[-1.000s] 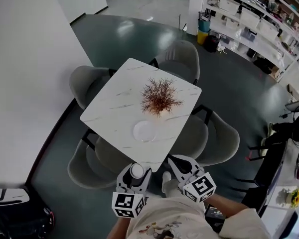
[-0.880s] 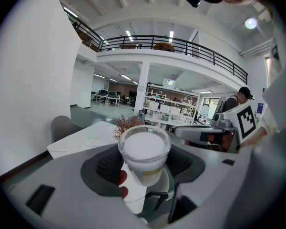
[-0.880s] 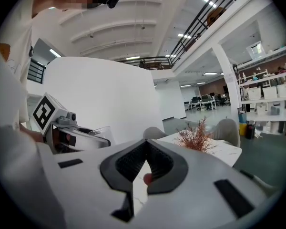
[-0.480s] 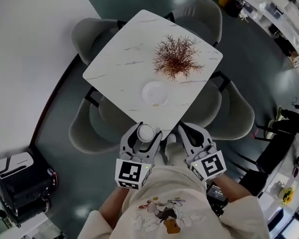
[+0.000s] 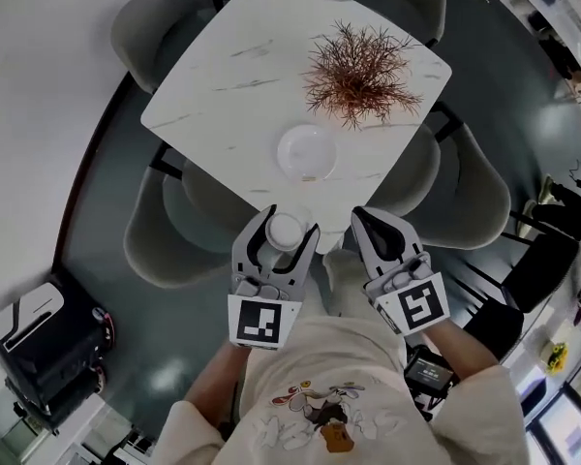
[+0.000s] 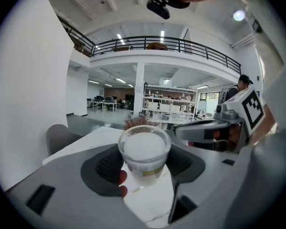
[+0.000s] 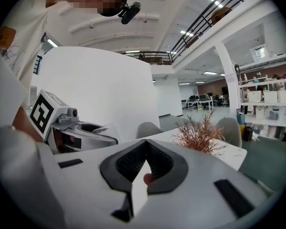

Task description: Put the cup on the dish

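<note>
A clear plastic cup with a white inside sits upright between the jaws of my left gripper, which is shut on it. In the left gripper view the cup fills the gap between the dark pads. A white round dish lies on the white marble table, near its closest corner, just ahead of the cup. My right gripper hovers beside the left one, off the table's corner, jaws together with nothing held. The right gripper view shows its tips meeting.
A reddish dried plant stands on the table behind and right of the dish. Grey chairs surround the table on all sides. A black-and-white machine sits on the floor at lower left. A white wall runs along the left.
The head view has tipped down and come closer to the table. Both grippers have advanced toward the table's near corner, the cup still held in the left one.
</note>
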Demonstrator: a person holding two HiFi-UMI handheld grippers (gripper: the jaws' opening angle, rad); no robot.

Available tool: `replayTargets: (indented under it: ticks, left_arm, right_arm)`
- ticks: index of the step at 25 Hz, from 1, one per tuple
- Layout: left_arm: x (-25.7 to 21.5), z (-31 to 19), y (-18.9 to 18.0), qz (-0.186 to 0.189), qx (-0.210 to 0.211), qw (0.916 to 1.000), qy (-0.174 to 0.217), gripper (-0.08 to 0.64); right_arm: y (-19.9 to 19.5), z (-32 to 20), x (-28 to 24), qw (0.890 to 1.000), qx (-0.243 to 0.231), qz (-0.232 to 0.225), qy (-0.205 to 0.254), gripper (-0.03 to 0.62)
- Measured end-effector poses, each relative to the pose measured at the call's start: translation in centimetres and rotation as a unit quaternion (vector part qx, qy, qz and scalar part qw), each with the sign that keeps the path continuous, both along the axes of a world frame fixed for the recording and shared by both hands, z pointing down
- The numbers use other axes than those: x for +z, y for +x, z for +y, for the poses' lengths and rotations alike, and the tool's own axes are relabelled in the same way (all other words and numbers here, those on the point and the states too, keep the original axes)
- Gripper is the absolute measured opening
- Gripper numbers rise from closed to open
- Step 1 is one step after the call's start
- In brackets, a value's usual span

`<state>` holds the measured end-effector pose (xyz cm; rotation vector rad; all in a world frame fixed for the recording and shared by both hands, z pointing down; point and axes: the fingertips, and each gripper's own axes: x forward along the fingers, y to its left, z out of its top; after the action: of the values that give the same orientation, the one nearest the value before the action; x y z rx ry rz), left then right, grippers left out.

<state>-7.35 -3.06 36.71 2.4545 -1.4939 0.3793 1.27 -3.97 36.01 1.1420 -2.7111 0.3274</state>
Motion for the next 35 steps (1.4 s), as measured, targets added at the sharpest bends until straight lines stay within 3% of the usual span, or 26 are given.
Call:
replayTargets:
  ticks: [8,16,21,35]
  left_arm:
    - [4.4,-1.3,-0.6,-0.059,0.037,0.9976,0.000,0.270]
    - [9.8,-3.0,-0.5,-0.067,0.034,0.9968,-0.028,0.270]
    - [12.5,-4.0,-0.4,-0.078,0.043,0.9953,-0.040,0.270]
    - [18.7,-7.1,0.2,-0.086,0.047,0.9943,-0.041,0.270]
  right_arm:
    - [-1.6,-0.9,3.8,1.000,0.016,0.014,-0.010,-0.008]
    - [-2.0,-1.9,9.2,0.998,0.045,0.019,-0.051,-0.008]
    - [-2.0,-3.2,12.0,0.997,0.052,0.038,-0.034,-0.008]
    - [-2.2,-5.8,19.1,0.994,0.081,0.028,-0.067,-0.008]
